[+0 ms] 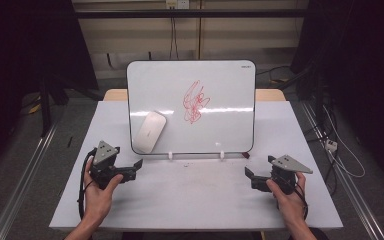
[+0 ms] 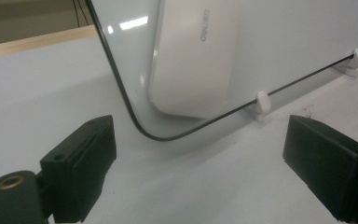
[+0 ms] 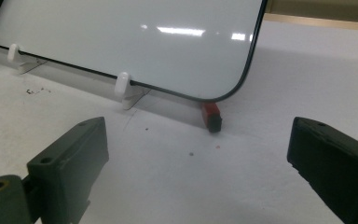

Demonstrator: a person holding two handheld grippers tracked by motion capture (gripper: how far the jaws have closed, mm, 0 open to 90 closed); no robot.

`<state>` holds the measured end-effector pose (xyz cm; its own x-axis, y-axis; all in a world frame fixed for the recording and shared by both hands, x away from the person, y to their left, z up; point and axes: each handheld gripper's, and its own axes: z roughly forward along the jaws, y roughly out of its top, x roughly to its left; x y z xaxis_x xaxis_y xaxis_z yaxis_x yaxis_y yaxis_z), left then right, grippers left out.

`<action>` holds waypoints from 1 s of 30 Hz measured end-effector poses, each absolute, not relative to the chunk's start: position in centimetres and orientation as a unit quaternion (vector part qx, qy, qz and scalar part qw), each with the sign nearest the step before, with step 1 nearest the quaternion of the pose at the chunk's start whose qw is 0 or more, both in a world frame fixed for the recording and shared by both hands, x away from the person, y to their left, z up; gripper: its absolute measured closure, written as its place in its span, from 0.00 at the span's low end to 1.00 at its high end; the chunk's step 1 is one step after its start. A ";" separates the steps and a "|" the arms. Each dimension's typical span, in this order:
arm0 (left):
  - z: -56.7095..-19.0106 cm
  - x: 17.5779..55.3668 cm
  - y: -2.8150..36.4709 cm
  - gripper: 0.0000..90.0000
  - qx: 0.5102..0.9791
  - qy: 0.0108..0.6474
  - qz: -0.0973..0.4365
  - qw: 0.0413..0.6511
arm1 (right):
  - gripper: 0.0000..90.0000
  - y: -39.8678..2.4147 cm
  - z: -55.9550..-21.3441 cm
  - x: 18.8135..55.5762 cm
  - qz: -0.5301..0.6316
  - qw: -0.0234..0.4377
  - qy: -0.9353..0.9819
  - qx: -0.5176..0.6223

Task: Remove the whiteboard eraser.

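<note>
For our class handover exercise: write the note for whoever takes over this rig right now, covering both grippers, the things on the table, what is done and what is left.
Left gripper: jaws open, empty, held over the table near the whiteboard's lower left corner.
Right gripper: jaws open, empty, near the lower right corner.
The whiteboard stands tilted on white clips. A white eraser sits on its lower left face. A red scribble is mid-board.
A small red and black piece lies under the right corner.
Done: nothing visibly. Left: probably wiping the scribble.

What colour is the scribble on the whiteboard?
Red; the scribble on the whiteboard shows best in the high view.
</note>
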<state>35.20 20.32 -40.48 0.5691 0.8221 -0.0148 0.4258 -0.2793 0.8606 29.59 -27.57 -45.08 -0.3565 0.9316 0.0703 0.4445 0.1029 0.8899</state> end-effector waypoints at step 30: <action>-38.2 39.3 16.9 0.10 0.788 0.366 0.256 0.424 | 0.06 -27.2 -45.0 29.6 0.444 0.272 0.697 0.493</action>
<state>39.34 16.89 -38.19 0.6009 0.7938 0.0935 0.3601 -0.3733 0.8550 29.61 -27.21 -45.05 -0.3663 0.9287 0.0576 0.4452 0.1206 0.8873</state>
